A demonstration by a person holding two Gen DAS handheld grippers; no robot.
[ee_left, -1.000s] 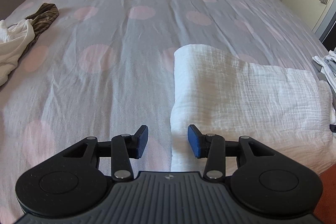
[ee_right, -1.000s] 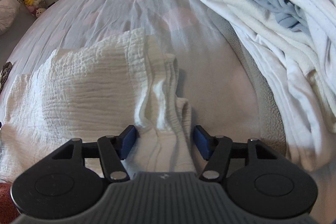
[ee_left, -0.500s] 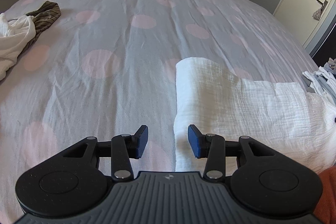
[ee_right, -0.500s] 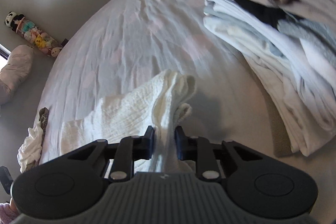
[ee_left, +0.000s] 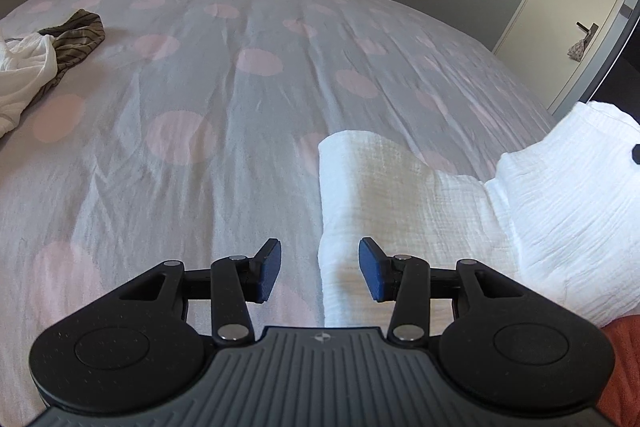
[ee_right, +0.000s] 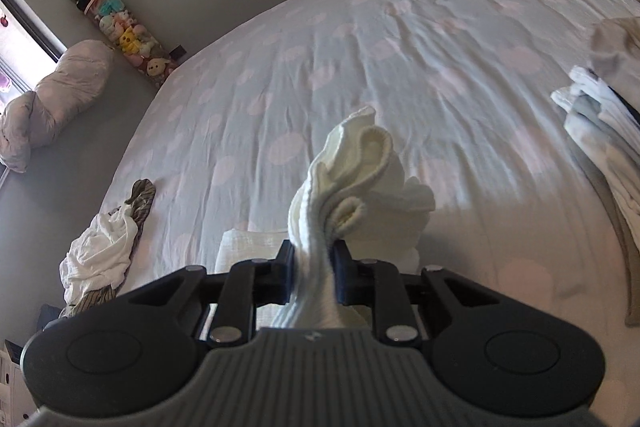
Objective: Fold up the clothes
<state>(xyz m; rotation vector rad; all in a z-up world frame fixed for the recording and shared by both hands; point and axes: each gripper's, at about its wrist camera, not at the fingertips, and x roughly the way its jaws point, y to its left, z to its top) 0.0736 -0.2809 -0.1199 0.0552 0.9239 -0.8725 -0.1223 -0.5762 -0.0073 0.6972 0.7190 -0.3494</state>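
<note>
A white crinkled muslin cloth [ee_left: 400, 195] lies folded on the spotted bed sheet [ee_left: 200, 87]. My left gripper [ee_left: 320, 269] is open and empty, just above the cloth's left front edge. My right gripper [ee_right: 313, 273] is shut on the cloth's bunched right end [ee_right: 344, 187] and holds it raised off the bed. That raised end shows at the right of the left wrist view [ee_left: 568, 195].
A heap of white and striped clothes [ee_left: 44, 59] lies at the bed's left; it also shows in the right wrist view [ee_right: 108, 251]. A stack of folded white and blue clothes [ee_right: 600, 131] sits at the right. A door [ee_left: 580, 7] stands beyond the bed's right side.
My right gripper closed on the cloth's right end and lifted it up and towards the left. My left gripper stayed open near the cloth's left edge.
</note>
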